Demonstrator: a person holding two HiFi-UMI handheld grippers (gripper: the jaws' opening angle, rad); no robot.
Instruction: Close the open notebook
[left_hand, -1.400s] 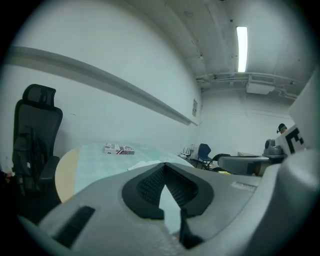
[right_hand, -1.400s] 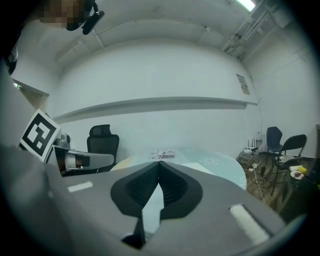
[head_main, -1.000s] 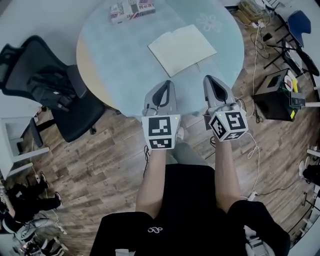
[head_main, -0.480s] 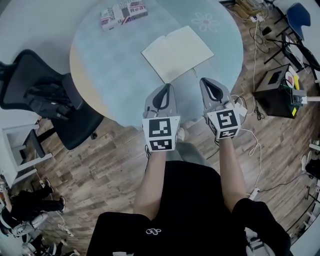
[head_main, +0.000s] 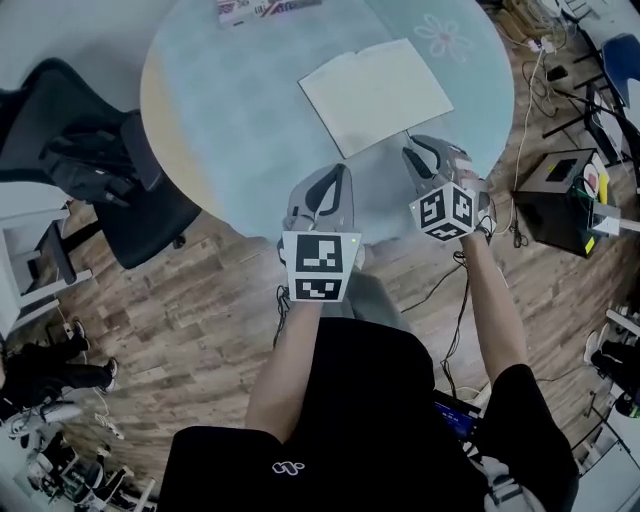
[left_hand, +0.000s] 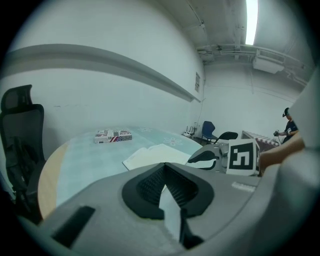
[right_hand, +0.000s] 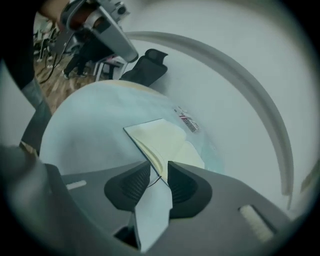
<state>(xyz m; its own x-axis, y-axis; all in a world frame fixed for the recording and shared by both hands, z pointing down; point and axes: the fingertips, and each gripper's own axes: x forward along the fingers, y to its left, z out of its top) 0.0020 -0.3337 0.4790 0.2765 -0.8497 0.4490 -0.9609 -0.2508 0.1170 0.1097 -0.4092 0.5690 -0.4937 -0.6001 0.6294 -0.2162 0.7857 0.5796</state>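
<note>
Two grippers hang over the near edge of the round tabletop (head_main: 230, 130). The left gripper (head_main: 338, 175) has its fingers pressed together on nothing and sits short of the pages. The right gripper (head_main: 418, 152), canted to one side, is opening its fingers. The near right corner of the open notebook (head_main: 375, 95) lies just ahead of the gap, and no pad touches it. The notebook lies flat mid-tabletop with both pages up.

This looks like the approach to a first grasp. The next move probably calls for sliding one finger low under that thin right-hand edge, pinching it, then swinging it over the spine. Farther off, a patterned box (head_main: 265, 8) sits well apart at the far rim.
</note>
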